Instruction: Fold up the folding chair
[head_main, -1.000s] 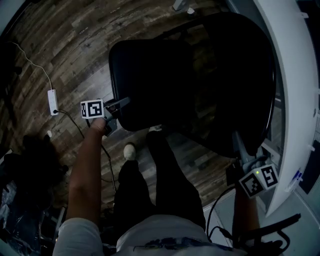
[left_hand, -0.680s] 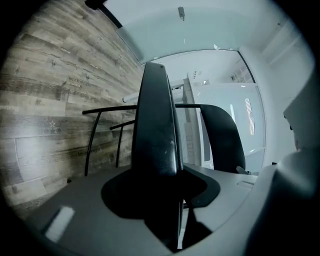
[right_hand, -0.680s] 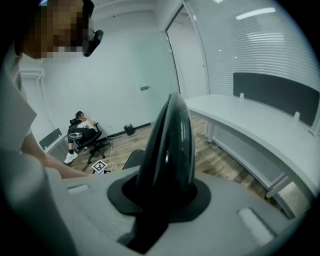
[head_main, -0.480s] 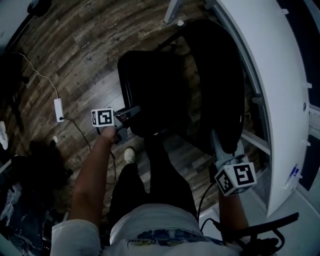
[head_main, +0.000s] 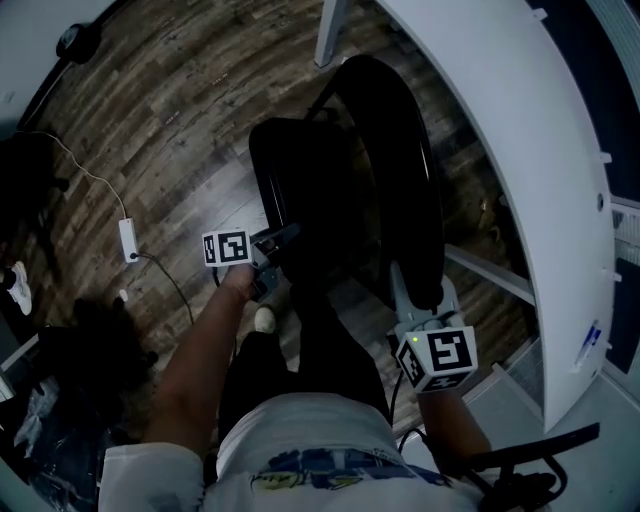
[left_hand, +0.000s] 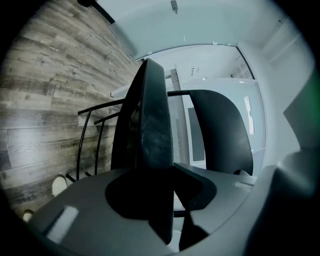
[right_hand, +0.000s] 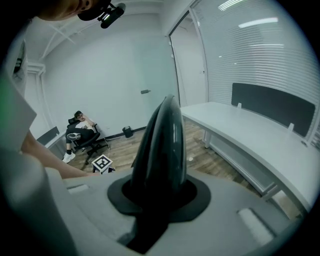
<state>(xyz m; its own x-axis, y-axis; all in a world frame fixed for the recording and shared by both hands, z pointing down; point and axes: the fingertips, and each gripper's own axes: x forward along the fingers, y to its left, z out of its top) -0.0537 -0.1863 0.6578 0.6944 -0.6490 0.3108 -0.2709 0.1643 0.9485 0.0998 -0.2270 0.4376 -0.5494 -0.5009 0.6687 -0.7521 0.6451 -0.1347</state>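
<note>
The left gripper (head_main: 283, 239) has just been closing its jaws and pinches one edge of the seat (left_hand: 150, 135), which runs between them. The right gripper (head_main: 407, 288) is clamped on the edge of the backrest (right_hand: 162, 145). The one folding chair (head_main: 340, 200) stands on the wooden floor (head_main: 150, 130), its two black panels tipped up close together, just beside the single white table (head_main: 500, 140).

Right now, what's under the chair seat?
Left gripper view shows thin black frame tubes and wood floor past the seat underside. From the head view, the seat hides them.
</note>
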